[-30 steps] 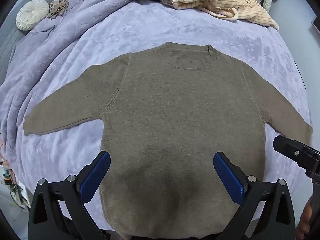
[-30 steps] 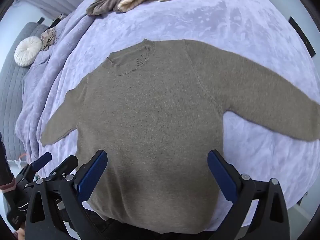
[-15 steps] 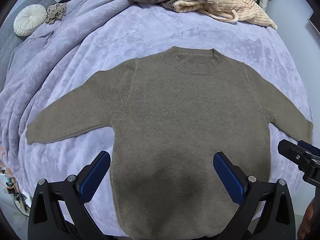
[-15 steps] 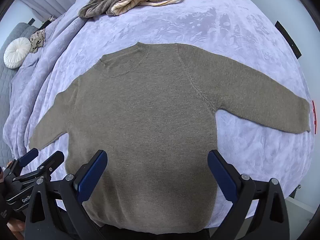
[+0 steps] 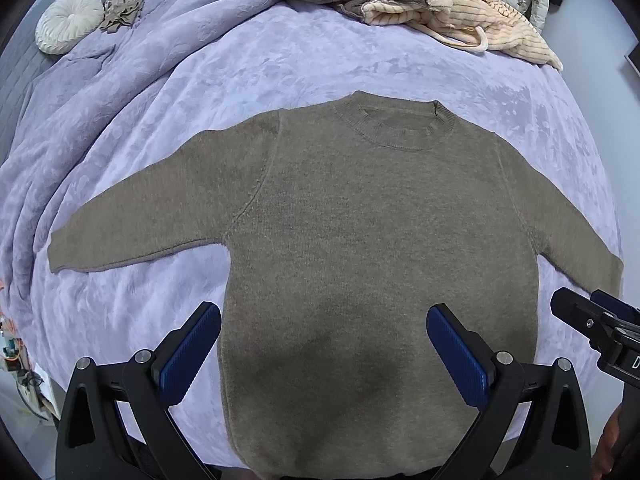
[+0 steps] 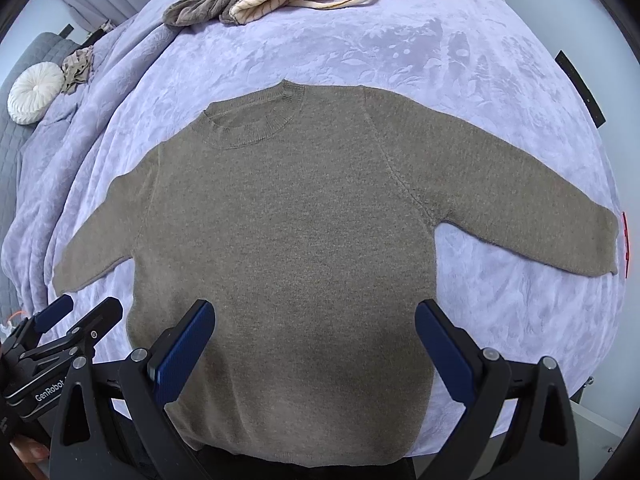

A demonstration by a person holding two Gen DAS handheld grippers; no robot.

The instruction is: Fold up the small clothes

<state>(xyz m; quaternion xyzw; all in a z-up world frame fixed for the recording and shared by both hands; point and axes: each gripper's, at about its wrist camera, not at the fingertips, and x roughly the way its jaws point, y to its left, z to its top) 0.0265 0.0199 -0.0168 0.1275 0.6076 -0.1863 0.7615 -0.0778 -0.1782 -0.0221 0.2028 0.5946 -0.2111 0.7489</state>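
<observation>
Olive-brown knit sweater (image 5: 360, 248) lies flat, front up, on the lilac bedspread (image 5: 280, 60), collar away from the person, hem at the near edge, both sleeves spread out to the sides. Left gripper (image 5: 324, 352) and right gripper (image 6: 316, 344) both hover over the lower body of the sweater, jaws spread wide, nothing between them, no contact visible. Step in hand, as I judge it: begin the first fold, most likely a sleeve brought in over the chest. To do it well: pinch at the cuff and near the shoulder seam, take only the knit and not the plush cover beneath, lift low, lay the sleeve across without dragging the body askew. Left wrist view shows the left sleeve's cuff (image 5: 60, 252) fully, plus the heap of other clothes (image 5: 420, 4) at the far side and a round white cushion (image 5: 70, 22); right cuff is cramped at the frame edge there. Right wrist view gives the right sleeve whole to its cuff (image 6: 600, 244), near the bed's side edge, and a red tag (image 6: 625, 244) just beyond it, unseen in the other view
</observation>
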